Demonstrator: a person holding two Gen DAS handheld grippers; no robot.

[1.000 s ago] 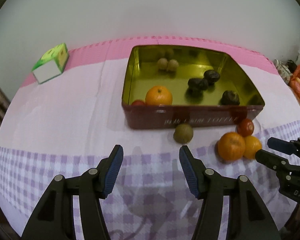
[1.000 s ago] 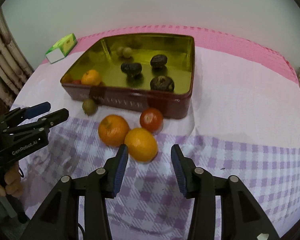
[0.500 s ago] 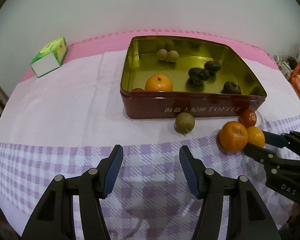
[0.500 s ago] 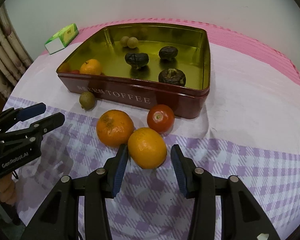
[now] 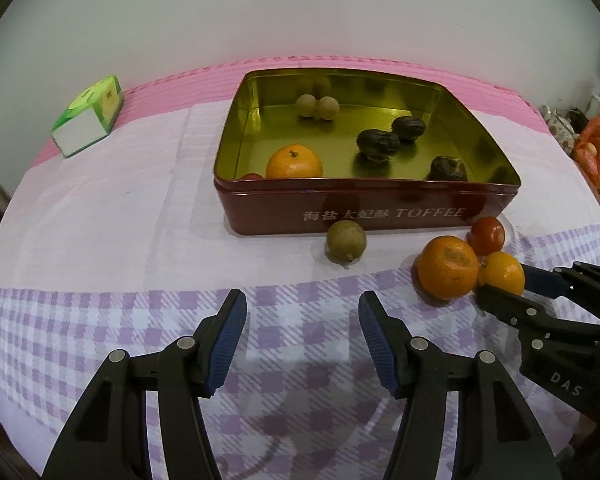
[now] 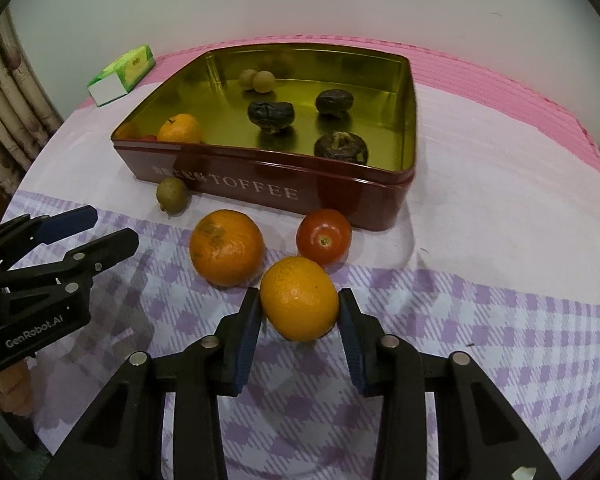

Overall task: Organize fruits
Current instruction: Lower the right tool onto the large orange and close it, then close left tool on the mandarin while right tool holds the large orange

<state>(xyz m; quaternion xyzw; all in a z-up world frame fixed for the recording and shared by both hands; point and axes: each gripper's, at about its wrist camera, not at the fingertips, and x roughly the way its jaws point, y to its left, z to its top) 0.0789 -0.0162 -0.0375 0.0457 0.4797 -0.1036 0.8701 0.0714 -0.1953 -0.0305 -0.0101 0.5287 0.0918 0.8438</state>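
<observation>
Orange and smooth-skinned, the round fruit (image 6: 299,298) nearest the right gripper (image 6: 299,316) sits between its blue-padded jaws, which are closing on its widest part; the pads appear to touch the peel on both sides, though the fisheye bend leaves contact on the right pad a little uncertain. It rests on the lilac-checked cloth of the worktop (image 6: 480,320), just in front of the dark-red toffee tin with a gold inside (image 6: 300,188), where like fruits are already grouped: one orange, two small tan balls and three wrinkled dark fruits. A second, blemished orange (image 6: 227,247), a red tomato (image 6: 324,237) and a small green-brown fruit (image 6: 173,195) wait outside. The left gripper (image 5: 302,334) hovers with jaws apart and nothing between them, clear of the right one's path.
</observation>
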